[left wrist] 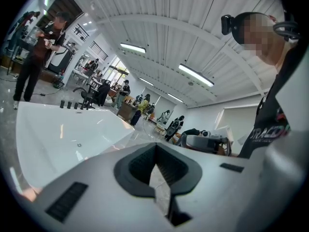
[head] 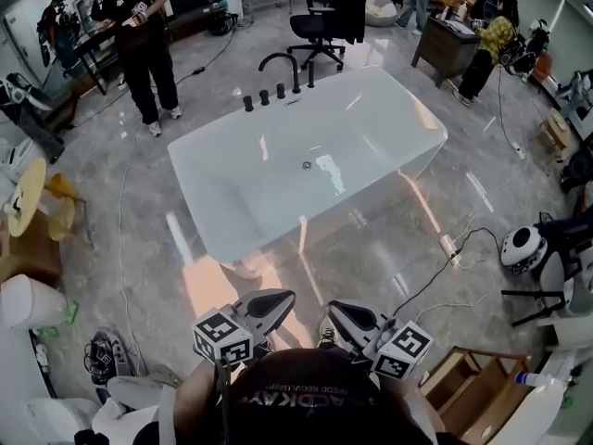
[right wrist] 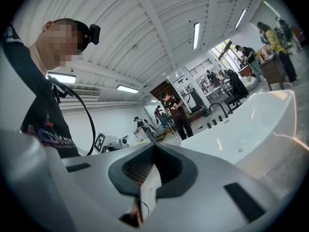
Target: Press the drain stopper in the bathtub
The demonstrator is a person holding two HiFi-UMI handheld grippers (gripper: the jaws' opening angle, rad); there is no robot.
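Office chair (head: 320, 26): floor's far edge, middle
Person (head: 144, 40): standing, floor's far left corner
Wooden crate (head: 468, 387): floor's near right corner

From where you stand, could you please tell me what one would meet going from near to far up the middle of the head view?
left gripper and right gripper side by side, both shut and empty → bathtub → drain stopper → faucet → office chair
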